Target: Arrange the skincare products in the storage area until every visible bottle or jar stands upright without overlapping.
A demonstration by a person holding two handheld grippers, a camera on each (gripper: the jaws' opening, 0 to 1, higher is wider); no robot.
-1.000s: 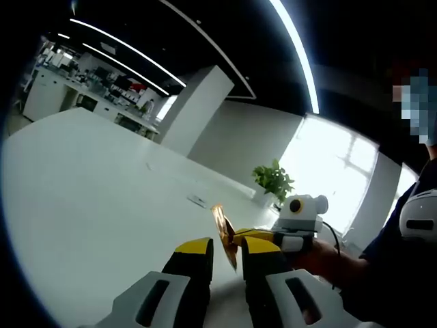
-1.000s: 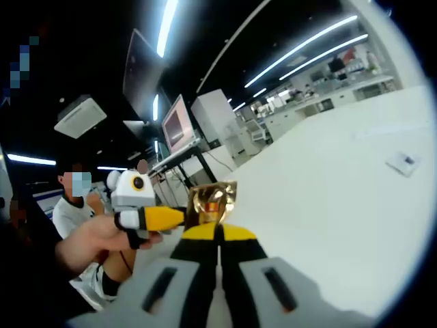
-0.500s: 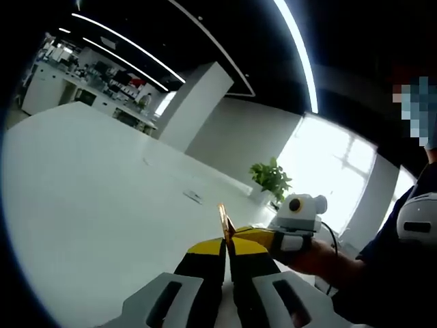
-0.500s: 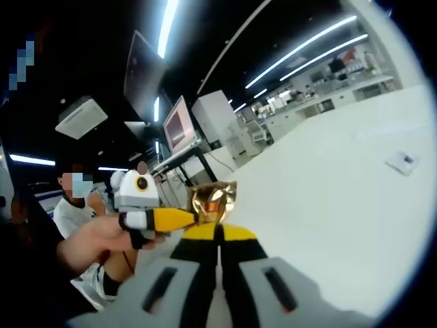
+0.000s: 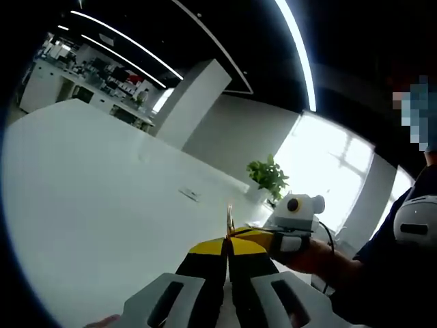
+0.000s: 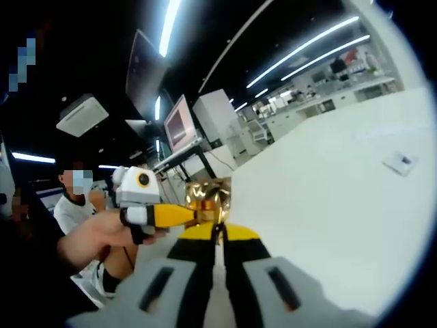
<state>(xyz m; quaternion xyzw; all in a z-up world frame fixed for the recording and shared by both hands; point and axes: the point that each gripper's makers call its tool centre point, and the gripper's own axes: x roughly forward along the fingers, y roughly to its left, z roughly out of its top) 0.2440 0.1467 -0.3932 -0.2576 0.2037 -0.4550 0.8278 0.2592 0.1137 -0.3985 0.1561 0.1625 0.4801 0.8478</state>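
Together, the left gripper [image 5: 227, 247] and right gripper [image 6: 218, 232] pinch a gold sachet [image 6: 208, 199] above the white table [image 6: 328, 198]. Each gripper's jaws are pressed onto the sachet's edge.

**Right gripper view: gold packet pinched from two sides**

At lower centre the right gripper [image 6: 218, 236] is seen with jaws closed on a gold foil packet [image 6: 208, 198]. The left gripper [image 6: 188, 215], hand-held, enters from the left, its yellow tips touching the packet. A white table [image 6: 328, 198] spans the right.
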